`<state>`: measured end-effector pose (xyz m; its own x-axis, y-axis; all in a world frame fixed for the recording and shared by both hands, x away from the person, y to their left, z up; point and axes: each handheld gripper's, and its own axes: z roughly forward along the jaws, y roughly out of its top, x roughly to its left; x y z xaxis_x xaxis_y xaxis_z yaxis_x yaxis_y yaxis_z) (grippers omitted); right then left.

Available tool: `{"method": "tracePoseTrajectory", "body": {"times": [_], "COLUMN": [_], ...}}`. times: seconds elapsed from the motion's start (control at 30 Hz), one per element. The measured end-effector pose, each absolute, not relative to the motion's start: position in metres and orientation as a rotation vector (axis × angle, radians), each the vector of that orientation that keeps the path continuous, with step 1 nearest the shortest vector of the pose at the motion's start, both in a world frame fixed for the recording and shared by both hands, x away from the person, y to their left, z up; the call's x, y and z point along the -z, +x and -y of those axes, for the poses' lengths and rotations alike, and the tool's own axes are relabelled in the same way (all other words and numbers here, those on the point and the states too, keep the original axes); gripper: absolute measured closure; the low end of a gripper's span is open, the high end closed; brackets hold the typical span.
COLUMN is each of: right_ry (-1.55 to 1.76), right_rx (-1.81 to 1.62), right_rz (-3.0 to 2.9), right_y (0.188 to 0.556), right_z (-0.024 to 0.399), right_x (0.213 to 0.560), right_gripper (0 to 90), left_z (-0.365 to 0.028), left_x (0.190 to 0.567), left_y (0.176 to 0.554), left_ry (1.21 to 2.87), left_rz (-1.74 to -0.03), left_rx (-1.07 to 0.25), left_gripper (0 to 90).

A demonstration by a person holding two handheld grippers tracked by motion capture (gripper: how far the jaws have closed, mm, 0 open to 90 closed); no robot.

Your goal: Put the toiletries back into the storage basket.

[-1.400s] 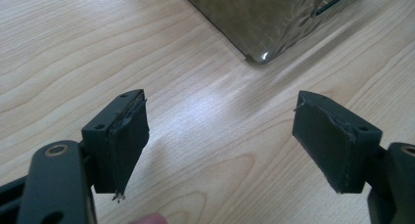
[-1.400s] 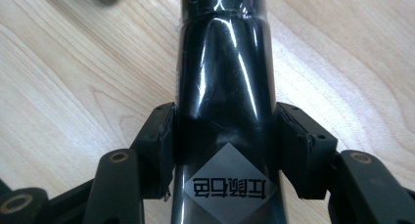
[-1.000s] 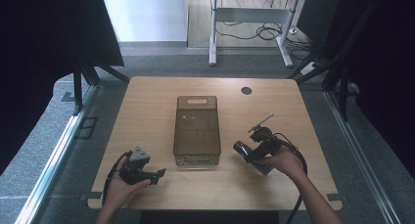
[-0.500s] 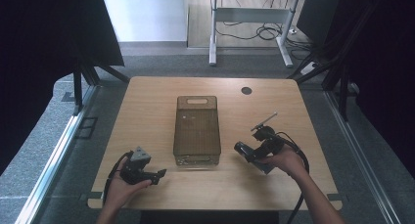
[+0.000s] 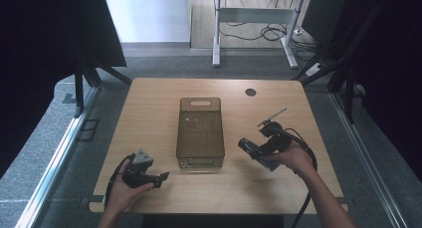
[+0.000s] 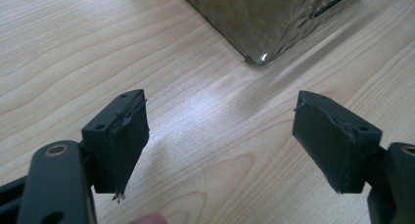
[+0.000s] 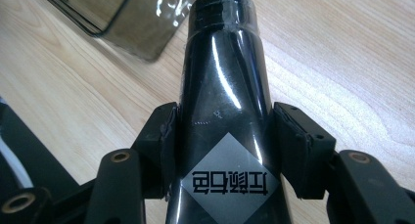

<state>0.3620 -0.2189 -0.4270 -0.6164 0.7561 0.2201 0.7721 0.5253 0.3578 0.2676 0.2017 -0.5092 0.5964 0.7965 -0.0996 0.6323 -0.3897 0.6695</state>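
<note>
Right gripper clamped a black bottle, right of the bin, likely for dropping in | left gripper wide open, empty, near-left on the surface.

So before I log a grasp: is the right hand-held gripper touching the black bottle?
Touching. The right gripper view shows both jaws of the right hand-held gripper pressed against the black bottle.

A light wooden desk is carrying a smoky translucent plastic bin, which is sitting lengthwise at its centre, while a small dark round grommet is showing near the far edge.
</note>
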Motion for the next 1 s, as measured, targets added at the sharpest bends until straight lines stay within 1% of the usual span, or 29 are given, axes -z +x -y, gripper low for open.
{"method": "tracePoseTrajectory", "body": {"times": [0.37, 0.53, 0.73, 1.0], "right_ry": [-1.401, -1.439, -1.465, -1.486], "right_rx": [0.729, 0.784, 0.818, 0.842], "right_rz": [2.663, 2.607, 2.557, 2.511], "right_y": [0.372, 0.386, 0.399, 0.410], "right_z": [0.219, 0.212, 0.203, 0.192], "right_x": [0.404, 0.389, 0.380, 0.378], "right_gripper": [45.3, 45.4, 45.4, 45.3], "left_z": [-0.200, -0.203, -0.204, -0.203], "left_x": [0.510, 0.509, 0.509, 0.509], "left_y": [0.267, 0.268, 0.268, 0.268], "left_ry": [2.145, 2.140, 2.138, 2.135], "left_rz": [-1.127, -1.127, -1.127, -1.125], "left_rx": [-0.307, -0.310, -0.309, -0.308], "left_gripper": [21.6, 21.6, 21.6, 21.6]}}
